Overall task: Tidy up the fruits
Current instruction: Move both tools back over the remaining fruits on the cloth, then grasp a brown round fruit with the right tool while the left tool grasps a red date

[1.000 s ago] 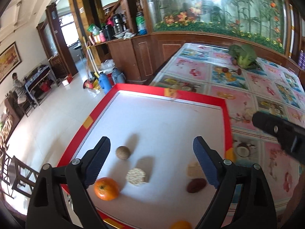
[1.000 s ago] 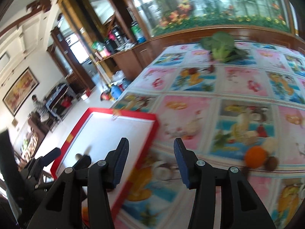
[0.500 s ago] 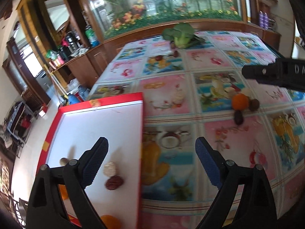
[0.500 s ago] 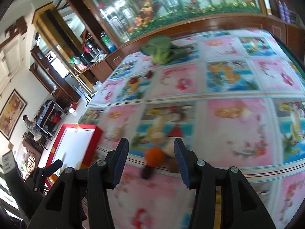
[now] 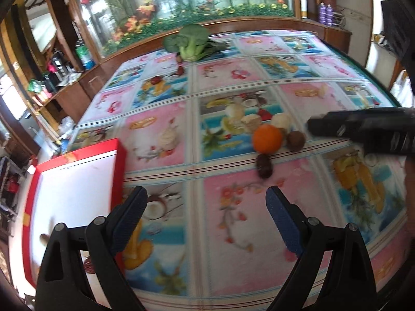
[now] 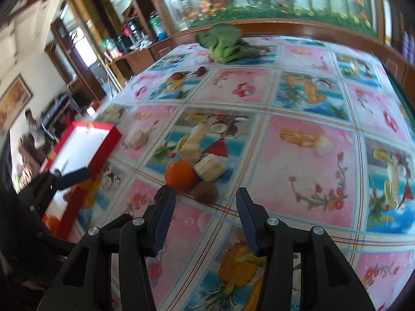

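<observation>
On the flowered bench [image 5: 166,140] I see an orange [image 6: 180,175] and brown fruit [image 6: 205,192] ahead of my right tool [image 6: 205,202], jaws apart, empty; left tool [image 5: 206,204] wide open beside the red tray [image 5: 118,171].

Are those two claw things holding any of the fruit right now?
No, nothing is held. The left gripper and the right gripper both have bare gaps between their fingers. The orange and brown fruit lie on the table, untouched.
</observation>
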A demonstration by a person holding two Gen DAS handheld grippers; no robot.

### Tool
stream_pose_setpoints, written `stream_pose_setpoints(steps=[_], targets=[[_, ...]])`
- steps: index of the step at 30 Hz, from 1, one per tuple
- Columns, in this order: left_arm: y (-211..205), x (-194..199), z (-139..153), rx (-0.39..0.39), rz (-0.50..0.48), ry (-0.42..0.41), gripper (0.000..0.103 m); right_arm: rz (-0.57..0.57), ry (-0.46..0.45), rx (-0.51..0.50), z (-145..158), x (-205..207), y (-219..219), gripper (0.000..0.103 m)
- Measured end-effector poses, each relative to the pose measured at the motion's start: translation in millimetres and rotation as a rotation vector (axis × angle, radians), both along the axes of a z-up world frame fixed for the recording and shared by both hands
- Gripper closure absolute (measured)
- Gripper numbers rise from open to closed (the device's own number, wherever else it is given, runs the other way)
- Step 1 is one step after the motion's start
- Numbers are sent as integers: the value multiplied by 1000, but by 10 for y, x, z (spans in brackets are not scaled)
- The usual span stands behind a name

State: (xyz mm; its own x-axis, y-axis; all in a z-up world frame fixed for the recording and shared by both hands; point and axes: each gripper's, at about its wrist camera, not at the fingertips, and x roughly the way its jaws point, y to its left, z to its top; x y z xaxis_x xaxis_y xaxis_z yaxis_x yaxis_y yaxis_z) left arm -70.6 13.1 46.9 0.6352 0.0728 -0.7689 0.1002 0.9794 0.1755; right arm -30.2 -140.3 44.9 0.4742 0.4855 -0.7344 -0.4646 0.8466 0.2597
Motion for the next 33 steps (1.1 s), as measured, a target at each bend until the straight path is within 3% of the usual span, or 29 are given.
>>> stream_pose_setpoints(steps=[4,10,15,19,27,30,33], targets=[[-38,36,-5,-23,-52,2,10,-5,-2,-36,-69,35,50,61],[48,107,-49,-52,-32,16,10,-4,34,-60,-199,113,142,70],[25,116,-69,-61,-54,26,10,-12,17,-70,-220,125,192,73],[-4,132,-65,-62,-63,25,10,-10,17,-72,-233,139,192,81],[-75,273,-122,-68,-76,53,11,-78,39,9,-134,200,-15,81],[-114,301,-150,-79,-90,66,23,-134,52,60,-87,238,-168,81],[-161,330,-171,-100,-104,81,28,-186,67,89,-77,269,-275,81]])
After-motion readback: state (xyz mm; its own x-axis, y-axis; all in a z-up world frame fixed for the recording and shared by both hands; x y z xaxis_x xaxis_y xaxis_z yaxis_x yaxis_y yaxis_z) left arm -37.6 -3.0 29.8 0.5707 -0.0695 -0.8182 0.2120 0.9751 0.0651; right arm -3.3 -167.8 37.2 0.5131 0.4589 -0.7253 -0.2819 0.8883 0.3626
